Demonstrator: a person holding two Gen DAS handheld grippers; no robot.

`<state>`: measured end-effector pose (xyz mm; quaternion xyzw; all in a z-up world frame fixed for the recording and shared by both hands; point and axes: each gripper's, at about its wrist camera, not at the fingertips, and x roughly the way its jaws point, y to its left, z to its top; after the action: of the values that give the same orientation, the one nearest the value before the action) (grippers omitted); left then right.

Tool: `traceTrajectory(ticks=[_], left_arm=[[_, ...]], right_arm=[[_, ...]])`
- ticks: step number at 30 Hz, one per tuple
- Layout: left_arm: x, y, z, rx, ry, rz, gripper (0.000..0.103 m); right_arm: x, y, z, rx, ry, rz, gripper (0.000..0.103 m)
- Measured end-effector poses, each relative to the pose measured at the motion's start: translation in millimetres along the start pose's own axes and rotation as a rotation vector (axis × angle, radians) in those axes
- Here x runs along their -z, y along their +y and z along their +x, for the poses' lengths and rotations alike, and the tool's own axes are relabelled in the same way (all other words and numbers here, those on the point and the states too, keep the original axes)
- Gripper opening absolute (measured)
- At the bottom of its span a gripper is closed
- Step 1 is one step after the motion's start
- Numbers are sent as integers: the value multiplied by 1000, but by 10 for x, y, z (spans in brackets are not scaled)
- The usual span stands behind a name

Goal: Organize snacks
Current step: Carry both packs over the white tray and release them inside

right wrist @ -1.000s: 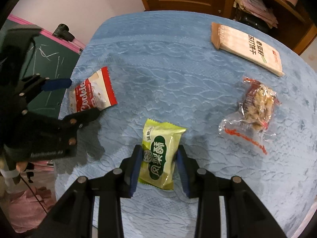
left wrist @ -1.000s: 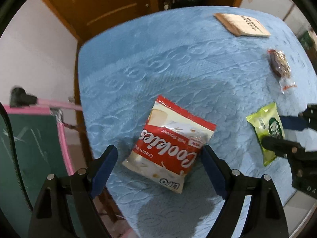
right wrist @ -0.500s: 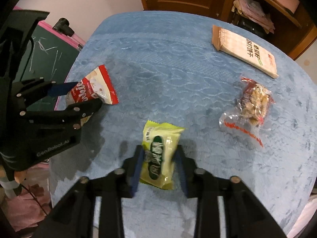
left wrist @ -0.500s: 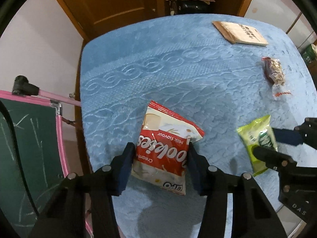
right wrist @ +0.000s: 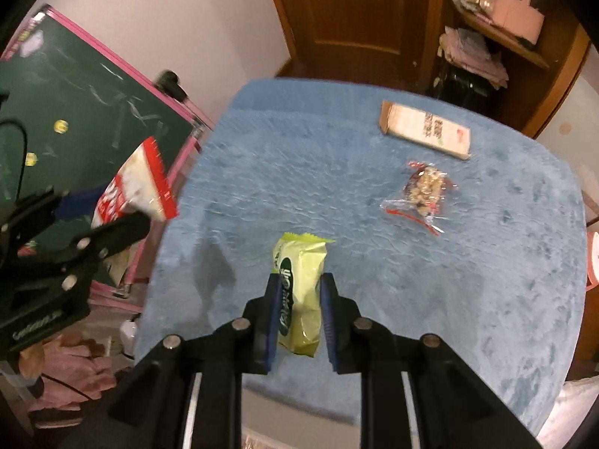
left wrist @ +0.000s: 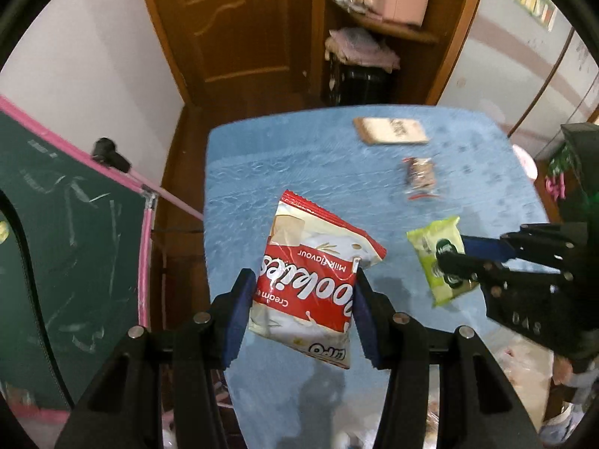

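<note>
My left gripper [left wrist: 303,280] is shut on a red and white cookies packet [left wrist: 322,239], its blue pads pressing the packet's two sides. The packet hangs above the blue-clothed table [left wrist: 299,157]. From the right wrist view the same cookies packet [right wrist: 138,183] shows at the left in the left gripper [right wrist: 93,217]. My right gripper [right wrist: 299,280] is shut on a small green snack packet [right wrist: 303,262], squeezed narrow between the pads and held above the table [right wrist: 299,157]. The left wrist view has this green packet [left wrist: 434,239] in the right gripper [left wrist: 456,252] at the right.
A flat tan box [right wrist: 425,133] lies at the table's far side. A clear bag of nuts [right wrist: 425,191] lies nearer, to the right. A green chalkboard with a pink frame [left wrist: 67,232] stands left of the table. A wooden door and shelves are behind.
Both grippers closed on their packets and rose. The cookies packet and the green packet have left the cloth, and the table looks farther away in both views.
</note>
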<state>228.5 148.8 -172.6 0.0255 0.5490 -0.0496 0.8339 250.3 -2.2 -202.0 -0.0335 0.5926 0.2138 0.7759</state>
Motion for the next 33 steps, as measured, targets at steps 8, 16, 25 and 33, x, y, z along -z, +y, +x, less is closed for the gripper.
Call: traceTrajectory(ticks=[8, 16, 25, 33], left_arm=[[593, -528, -806, 35, -48, -77, 49], [1236, -1063, -1099, 50, -25, -121, 49], [1784, -1346, -915, 11, 58, -139, 49], [2067, -1567, -606, -26, 111, -108, 50]], right_arm=[[608, -110, -973, -60, -128, -8, 20], [1319, -315, -1488, -105, -181, 64, 20], [1949, -276, -1454, -93, -121, 79, 20], [2254, -210, -1117, -81, -16, 78, 20]])
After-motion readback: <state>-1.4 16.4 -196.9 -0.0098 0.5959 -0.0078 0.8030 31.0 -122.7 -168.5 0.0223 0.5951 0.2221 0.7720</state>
